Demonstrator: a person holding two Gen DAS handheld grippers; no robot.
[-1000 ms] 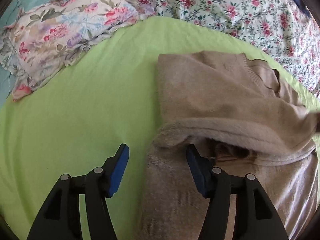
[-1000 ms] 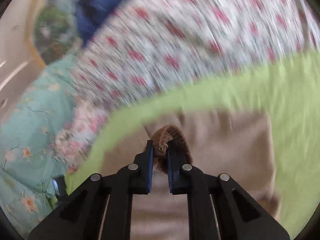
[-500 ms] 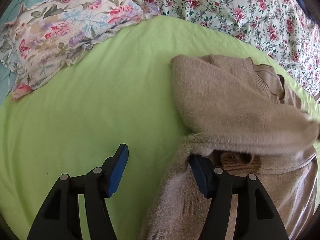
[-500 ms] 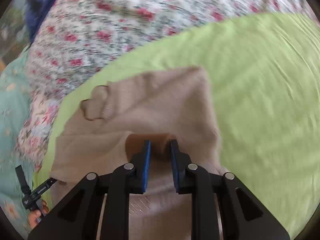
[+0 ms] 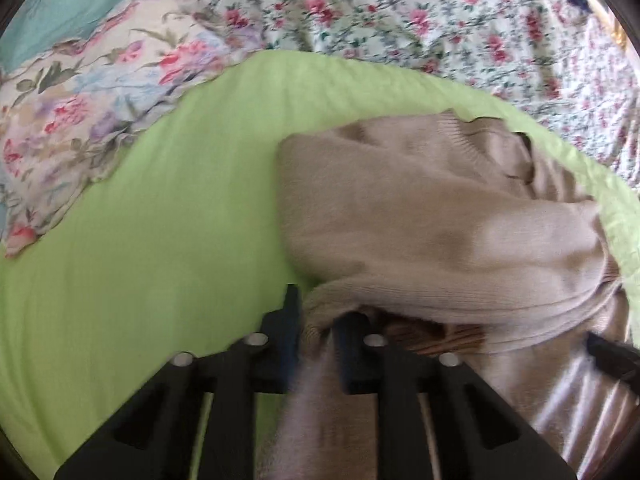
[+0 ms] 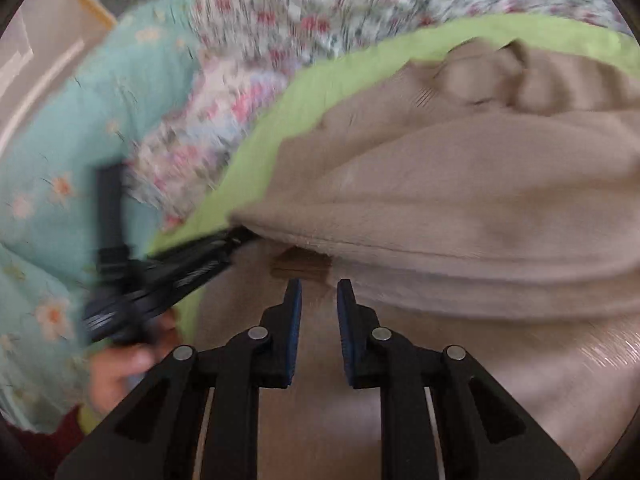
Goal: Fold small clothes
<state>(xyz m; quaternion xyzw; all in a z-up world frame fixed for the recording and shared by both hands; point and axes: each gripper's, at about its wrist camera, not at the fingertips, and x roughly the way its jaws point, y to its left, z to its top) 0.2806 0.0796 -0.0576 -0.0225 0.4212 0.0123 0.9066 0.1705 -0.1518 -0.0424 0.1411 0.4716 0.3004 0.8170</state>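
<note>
Left gripper [image 5: 316, 332] pinches a bunched edge of the beige sweater [image 5: 440, 216], its two fingers drawn close on the knit at the near left corner of the folded part. Right gripper [image 6: 318, 300] hangs over the sweater's lower panel with its fingers slightly parted and nothing visibly between them; whether any cloth touches the pads cannot be told. The sweater lies on the green sheet [image 5: 152, 220] of the bed, a sleeve folded across the body and the collar [image 5: 480, 140] at the far side. The left-hand pinch takes only a small roll of soft knit, so a pull may slip it free or drag the whole sweater, undoing the sleeve fold. With the right side unheld, the fold may skew. Flowered pillow [image 5: 80, 104] and flowered quilt [image 5: 400, 16] border the sheet.
</note>
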